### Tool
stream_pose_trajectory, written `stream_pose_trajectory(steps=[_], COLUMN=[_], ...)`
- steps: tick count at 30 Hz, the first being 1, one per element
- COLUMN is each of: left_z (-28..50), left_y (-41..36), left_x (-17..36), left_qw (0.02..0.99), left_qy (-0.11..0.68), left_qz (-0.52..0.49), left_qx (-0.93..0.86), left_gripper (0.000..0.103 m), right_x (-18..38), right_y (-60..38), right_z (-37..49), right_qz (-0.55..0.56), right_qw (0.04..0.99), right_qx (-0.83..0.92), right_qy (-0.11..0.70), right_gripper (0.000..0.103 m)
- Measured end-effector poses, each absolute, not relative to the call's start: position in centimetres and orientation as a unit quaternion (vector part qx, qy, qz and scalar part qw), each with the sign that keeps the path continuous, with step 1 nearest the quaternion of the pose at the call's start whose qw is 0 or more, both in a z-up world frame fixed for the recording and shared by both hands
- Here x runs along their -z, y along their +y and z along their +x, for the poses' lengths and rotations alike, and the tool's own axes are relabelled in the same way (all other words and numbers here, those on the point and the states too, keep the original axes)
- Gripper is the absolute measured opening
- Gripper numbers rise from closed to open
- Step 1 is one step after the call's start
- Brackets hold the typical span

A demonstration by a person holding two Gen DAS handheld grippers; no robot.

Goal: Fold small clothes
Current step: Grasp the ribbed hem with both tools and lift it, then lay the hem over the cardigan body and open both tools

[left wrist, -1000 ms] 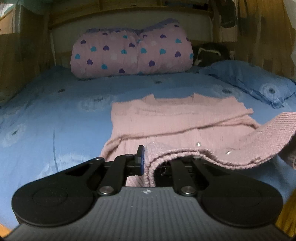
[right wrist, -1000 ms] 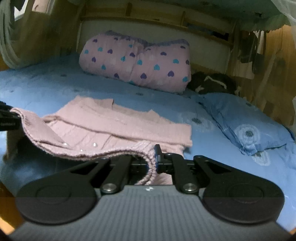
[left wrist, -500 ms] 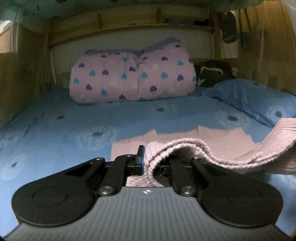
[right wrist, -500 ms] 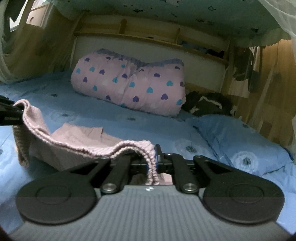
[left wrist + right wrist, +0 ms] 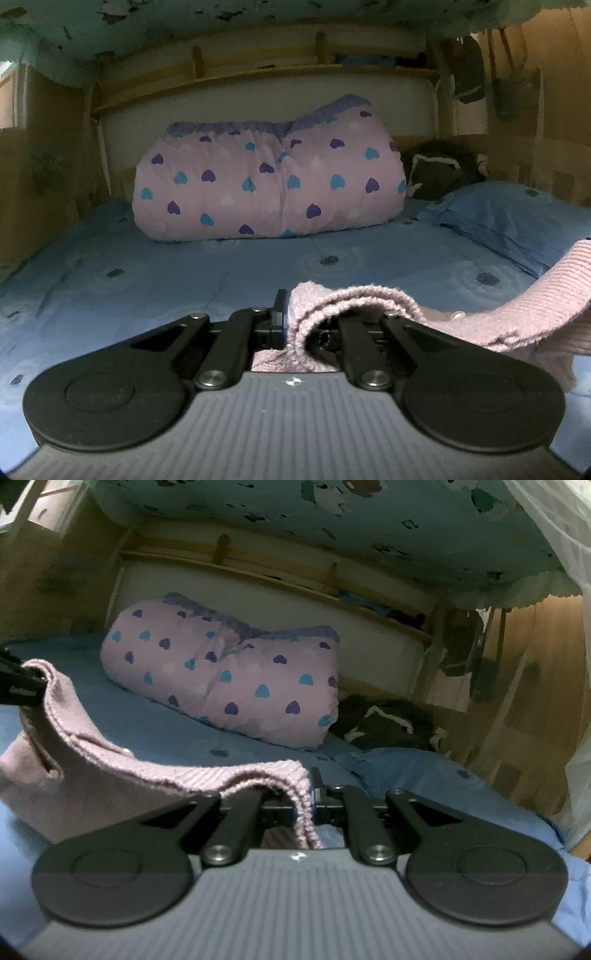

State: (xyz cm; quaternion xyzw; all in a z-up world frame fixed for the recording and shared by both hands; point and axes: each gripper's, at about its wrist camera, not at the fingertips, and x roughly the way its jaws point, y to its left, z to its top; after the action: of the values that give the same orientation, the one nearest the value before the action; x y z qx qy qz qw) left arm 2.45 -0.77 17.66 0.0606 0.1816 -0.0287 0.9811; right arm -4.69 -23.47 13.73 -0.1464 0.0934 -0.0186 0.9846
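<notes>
A small pink knitted cardigan (image 5: 480,317) hangs between my two grippers above the blue bed sheet (image 5: 184,280). My left gripper (image 5: 291,317) is shut on one corner of its ribbed hem. My right gripper (image 5: 308,797) is shut on the other corner of the cardigan (image 5: 92,775), which sags to the left. The left gripper's tip (image 5: 18,686) shows at the left edge of the right wrist view, clamped on the cloth. The lower part of the cardigan is hidden behind the gripper bodies.
A rolled pink quilt with heart print (image 5: 273,184) lies against the headboard. A blue pillow (image 5: 517,221) and a dark bundle (image 5: 439,170) sit at the right. A wooden shelf (image 5: 258,77) runs above. A net curtain (image 5: 546,664) hangs at the bed's right side.
Both grippers have risen and carried the cardigan's hem forward; the flat part of the cardigan on the bed has dropped out of view. Both stay shut on the cloth.
</notes>
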Motion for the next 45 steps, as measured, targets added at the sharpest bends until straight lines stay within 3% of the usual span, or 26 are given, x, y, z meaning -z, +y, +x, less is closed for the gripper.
stream_pose_trajectory(steps=[17,28,29,31,34,39,45], left_z=[18.5,21.1,21.0,20.6,19.4,17.0,14.0], left_y=[-0.4,-0.8,-0.7,-0.5,-0.1,0.4,0.5], left_x=[-8.4,-4.1,-4.2,-4.7,-5.8,-8.1,-10.1], left_qw=[0.952,0.935,0.934,0.933,0.933,0.933,0.933], left_qy=[0.298,0.342,0.344,0.347,0.348,0.348,0.344], left_qz=[0.071,0.092,0.094,0.097,0.088,0.075,0.073], left_qx=[0.009,0.005,0.008,0.011,0.026,0.051,0.077], left_gripper=[0.008,0.011,0.013,0.031,0.055,0.060,0.067], right_x=[-7.1,-3.2,-3.3,-3.8,-5.1,-7.4,-8.6], right_y=[-23.2,-24.3,-24.5,-25.0,-25.7,-26.7,-27.7], right_z=[7.9,11.0,11.1,11.1,11.0,10.7,9.7], right_qz=[-0.130,-0.099,-0.090,-0.062,-0.022,0.035,-0.004], right_qw=[0.977,0.961,0.961,0.959,0.959,0.954,0.949], right_qx=[0.022,-0.019,-0.018,-0.020,-0.036,-0.065,-0.094], right_qy=[0.169,0.256,0.262,0.276,0.280,0.291,0.301], right_gripper=[0.008,0.012,0.020,0.033,0.035,0.036,0.043])
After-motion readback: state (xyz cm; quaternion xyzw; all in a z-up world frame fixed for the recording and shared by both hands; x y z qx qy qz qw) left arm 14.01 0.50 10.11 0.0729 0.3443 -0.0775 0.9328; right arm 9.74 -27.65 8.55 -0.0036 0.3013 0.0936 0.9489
